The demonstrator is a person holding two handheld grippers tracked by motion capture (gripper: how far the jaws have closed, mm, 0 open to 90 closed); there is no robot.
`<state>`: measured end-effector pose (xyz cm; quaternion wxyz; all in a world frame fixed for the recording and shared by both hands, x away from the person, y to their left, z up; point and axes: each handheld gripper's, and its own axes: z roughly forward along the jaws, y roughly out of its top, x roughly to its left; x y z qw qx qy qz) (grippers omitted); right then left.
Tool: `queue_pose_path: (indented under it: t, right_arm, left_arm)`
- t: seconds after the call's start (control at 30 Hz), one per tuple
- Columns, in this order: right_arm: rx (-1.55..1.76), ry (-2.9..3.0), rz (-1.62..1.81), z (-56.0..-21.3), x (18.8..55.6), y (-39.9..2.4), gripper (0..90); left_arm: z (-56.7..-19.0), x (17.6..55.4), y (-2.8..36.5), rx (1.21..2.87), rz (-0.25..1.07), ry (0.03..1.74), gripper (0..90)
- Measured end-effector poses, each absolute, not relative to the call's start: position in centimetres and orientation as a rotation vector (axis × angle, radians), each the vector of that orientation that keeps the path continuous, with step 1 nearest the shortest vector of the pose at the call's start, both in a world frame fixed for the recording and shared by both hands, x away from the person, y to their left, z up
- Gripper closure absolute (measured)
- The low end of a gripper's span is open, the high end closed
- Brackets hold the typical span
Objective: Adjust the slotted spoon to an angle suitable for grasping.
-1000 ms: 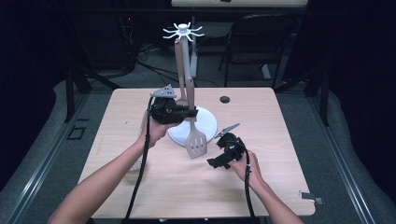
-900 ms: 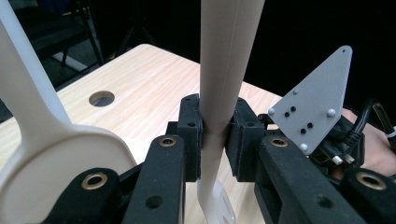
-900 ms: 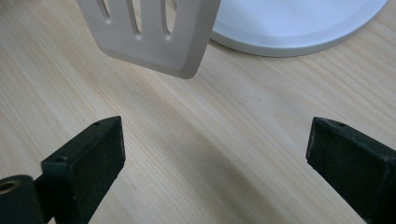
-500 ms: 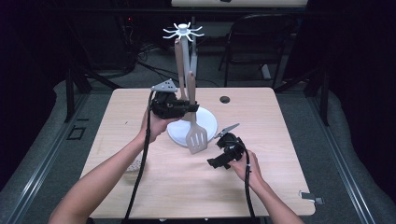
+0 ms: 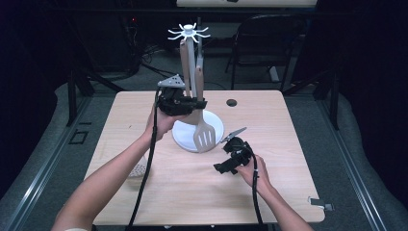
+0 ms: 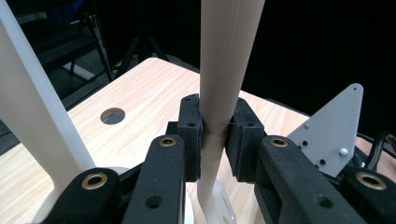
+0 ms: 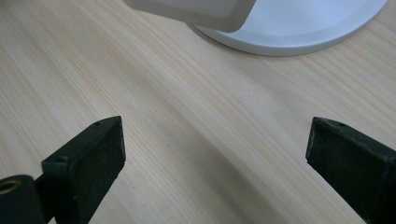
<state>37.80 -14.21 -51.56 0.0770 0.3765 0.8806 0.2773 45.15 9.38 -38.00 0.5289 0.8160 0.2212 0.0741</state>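
Left claw (image 6: pixel 215 140) clamped on beige plastic slotted spatula (image 5: pixel 204 137), handle upright, blade hanging over the white round stand base (image 5: pixel 214 126); hook-topped white post (image 5: pixel 191 41) just beside, above. Right claw (image 7: pixel 215 154) wide open, empty, on the pale wooden counter (image 5: pixel 288 159), farther off.

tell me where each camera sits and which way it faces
High view: above the person's side, looking forward and down on the table; both forearms, left gripper and right gripper show.
Left gripper view: rides the left gripper, looking along its jaws clamped on the spatula.
Right gripper view: rides the right gripper, facing the tabletop; jaws open.
Shared: spatula and white stand base.
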Motion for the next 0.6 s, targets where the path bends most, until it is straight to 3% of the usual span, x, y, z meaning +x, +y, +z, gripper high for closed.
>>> queue_pose_path:
  t: [0.6]
  right_arm:
    - [1.117,2.642,0.819,-51.6,37.8,-14.2,4.4]
  left_arm:
    - [-36.1,46.4,9.2,1.942,0.221,0.542,77.5]
